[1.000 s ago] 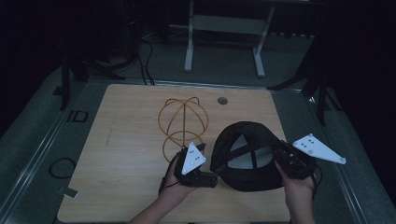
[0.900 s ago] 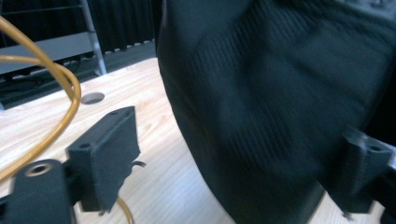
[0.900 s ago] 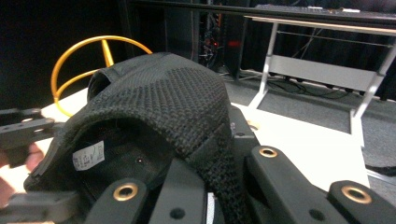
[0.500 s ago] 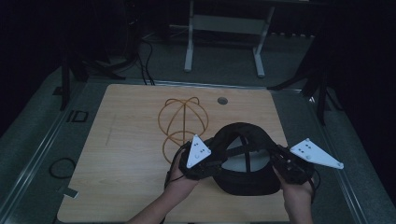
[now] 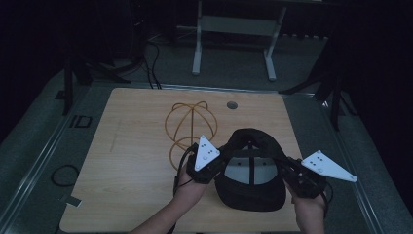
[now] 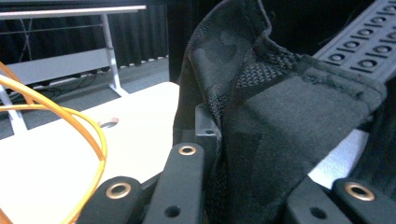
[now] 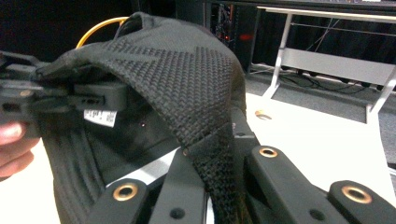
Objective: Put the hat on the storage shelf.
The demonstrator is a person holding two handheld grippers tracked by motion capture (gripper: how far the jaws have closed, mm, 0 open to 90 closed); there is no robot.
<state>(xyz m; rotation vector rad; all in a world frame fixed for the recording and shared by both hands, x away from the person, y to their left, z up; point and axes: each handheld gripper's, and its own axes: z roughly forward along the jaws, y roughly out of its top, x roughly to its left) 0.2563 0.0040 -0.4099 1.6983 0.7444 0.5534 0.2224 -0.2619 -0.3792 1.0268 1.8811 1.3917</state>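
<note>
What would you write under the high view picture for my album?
Two hand-held grippers, left gripper and right gripper, hold a black cap open-side up beside an orange wire stand.

Dim high view, black surroundings, soft focus

Wooden table (image 5: 131,161), grey metal stand (image 5: 234,24)

The black cap (image 5: 251,168) is taking up the near right of the table (image 5: 131,161), with the orange wire frame (image 5: 187,127) standing just beyond it at the centre. Bare wood is lying open across the whole left side and along the far edge.
</note>
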